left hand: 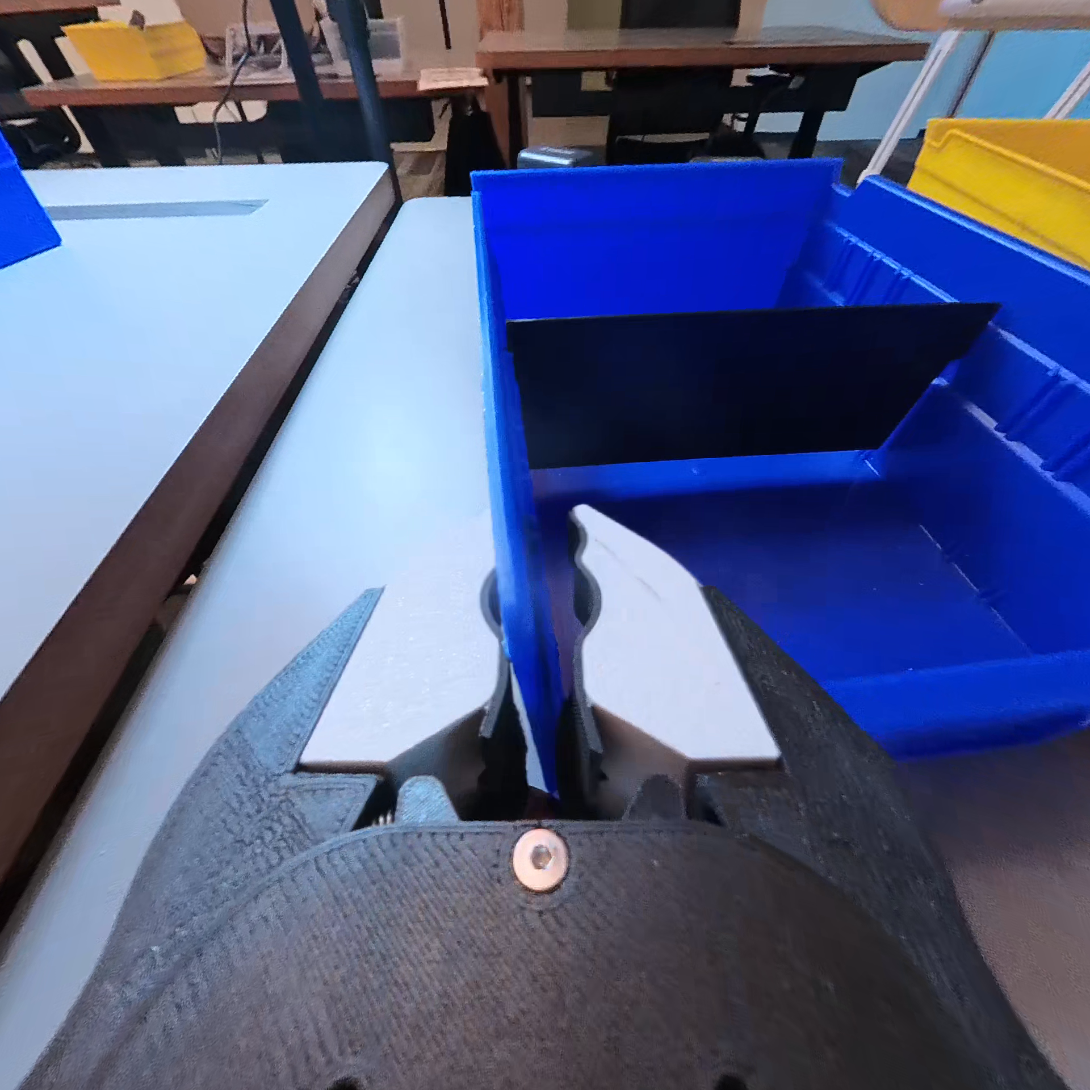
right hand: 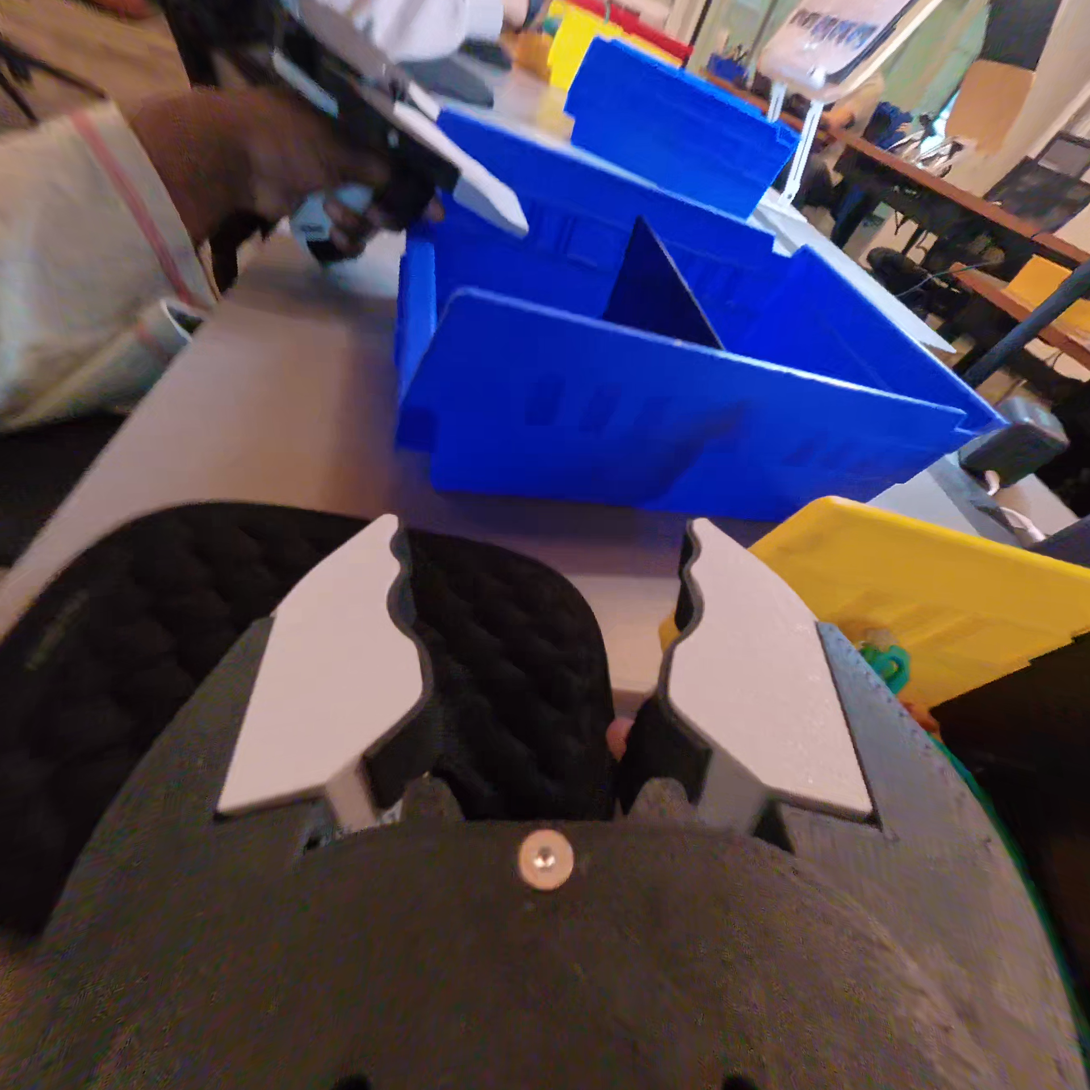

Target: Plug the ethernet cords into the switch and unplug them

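- Left tongs (left hand: 534, 637): body of black printed plastic with visible layer lines and a coarse, grainy surface; broad rounded hood at the base.
- One silver hex-socket screw (left hand: 540, 859) sits centred on that hood.
- Fingers (left hand: 643, 643) are pale grey flat plates with black wavy inner edges, set in black angular outer arms.
- Right tongs (right hand: 539, 566): same build, with a black hood, a silver hex screw (right hand: 545, 860) centred on it, and pale grey fingers (right hand: 336, 666) with scalloped black edges.
- Person: white sleeve with a pink stripe (right hand: 88, 236), well left of the screw.
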Tool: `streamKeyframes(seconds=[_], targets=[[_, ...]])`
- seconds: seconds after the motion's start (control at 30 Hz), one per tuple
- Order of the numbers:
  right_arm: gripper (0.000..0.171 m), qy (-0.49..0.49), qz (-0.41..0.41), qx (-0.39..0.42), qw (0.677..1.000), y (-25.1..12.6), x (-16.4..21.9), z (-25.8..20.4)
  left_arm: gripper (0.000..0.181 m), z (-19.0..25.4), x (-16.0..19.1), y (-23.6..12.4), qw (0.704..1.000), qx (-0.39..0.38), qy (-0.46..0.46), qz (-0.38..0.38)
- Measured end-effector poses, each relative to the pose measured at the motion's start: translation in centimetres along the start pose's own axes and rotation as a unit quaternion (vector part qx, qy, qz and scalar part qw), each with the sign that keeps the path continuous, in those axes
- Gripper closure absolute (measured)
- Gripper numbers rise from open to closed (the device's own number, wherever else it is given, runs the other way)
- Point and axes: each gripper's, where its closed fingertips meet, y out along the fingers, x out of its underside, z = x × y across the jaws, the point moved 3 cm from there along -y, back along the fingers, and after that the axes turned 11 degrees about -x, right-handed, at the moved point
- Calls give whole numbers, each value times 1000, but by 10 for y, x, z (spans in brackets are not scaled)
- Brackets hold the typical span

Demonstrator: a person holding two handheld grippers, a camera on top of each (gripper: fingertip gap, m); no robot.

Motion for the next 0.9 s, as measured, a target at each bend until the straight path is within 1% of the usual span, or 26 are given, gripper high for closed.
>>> streamKeyframes(seconds=[0.07, 0.1, 0.17, 0.2, 0.27, 0.33, 0.47, 0.53, 0.57, 0.63, 0.77, 0.83, 0.9], targets=[[74, 51, 38, 1, 998, 9, -14, -9, 173, -3, 1, 0, 1000, -11, 1, -16], [76, 59, 18, 12, 998, 15, -14, -13, 175, -3, 3, 0, 999, -17, 12, -28], [67, 38, -60, 37, 997, 27, -7, -19, 175, -1, 2, -1, 999, -17, 28, -41], [69, 33, -83, 43, 995, 32, -7, -22, 175, 0, 0, -1, 998, -21, 34, -44], [72, 25, -96, 58, 993, 38, -11, -23, 175, 2, -5, -2, 997, -28, 48, -44], [79, 40, -78, 77, 993, 40, -18, -16, 175, 6, -16, -6, 997, -35, 56, -34], [84, 135, -26, 96, 986, 43, -28, 3, 175, 18, -37, -15, 993, -64, 93, -19], [92, 170, -13, 113, 979, 42, -27, 11, 175, 22, -44, -19, 991, -86, 106, -17], [102, 182, -9, 120, 976, 40, -26, 14, 176, 22, -46, -21, 989, -95, 112, -18], [107, 203, -13, 120, 972, 40, -23, 18, 176, 24, -52, -25, 987, -107, 121, -13], [121, 203, -36, 139, 969, 39, -18, 24, 176, 30, -66, -36, 977, -147, 155, -7], [131, 210, -35, 130, 968, 39, -17, 21, 176, 33, -79, -45, 973, -166, 160, 27], [132, 213, -29, 124, 969, 38, -17, 20, 175, 39, -94, -57, 971, -169, 150, 75]])
